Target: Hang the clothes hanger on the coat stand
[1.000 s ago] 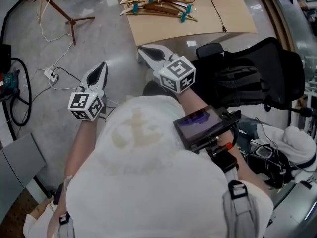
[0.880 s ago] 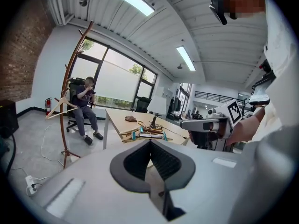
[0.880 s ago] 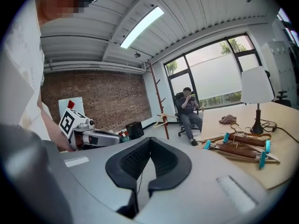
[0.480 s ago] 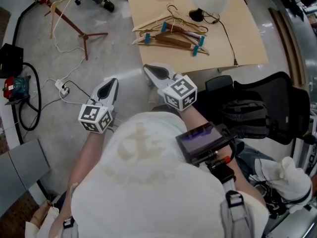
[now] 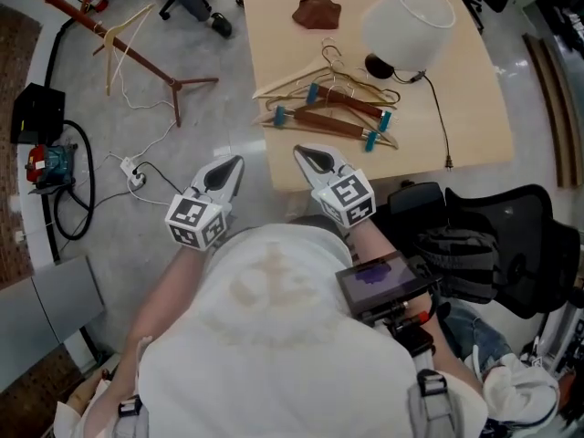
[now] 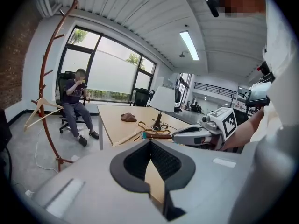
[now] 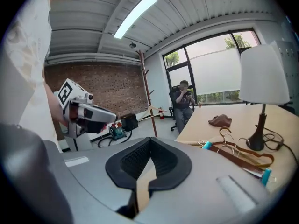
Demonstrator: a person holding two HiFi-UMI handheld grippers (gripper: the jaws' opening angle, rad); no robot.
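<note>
Approach is the step in hand: no hanger is held yet, and the person stands at the near edge of the table.

Head view: the left gripper (image 5: 232,164) hangs over the floor just beside the table's (image 5: 283,53) corner, and the right gripper (image 5: 311,159) points at its near edge. Both sets of fingers are pressed together with nothing in them. The clothes hangers (image 5: 328,109) lie in a loose pile on the table just ahead of the right gripper, beside a lamp (image 5: 407,24). The coat stand (image 5: 128,53) is well apart on the floor to the left, with a pale hanger (image 5: 123,33) already on it. Compared with a second ago, the table fills more of the view, the lamp has come into sight, and the pile sits nearer both grippers.

Left gripper view: its jaws meet at the tips, empty. Past them lie the pile (image 6: 148,132) and the right gripper (image 6: 189,135). The stand (image 6: 49,78) rises at left, and a person (image 6: 74,97) sits behind it.

Right gripper view: the jaws are closed on nothing. The pile (image 7: 236,149) is low at right, the stand (image 7: 147,92) far behind. How many hangers are tangled there I cannot tell, perhaps three or four.

Next, I judge, the right jaws must open, reach forward and close on one hanger's hook or bar. That hanger must be lifted free of the rest before being carried left to the stand.
</note>
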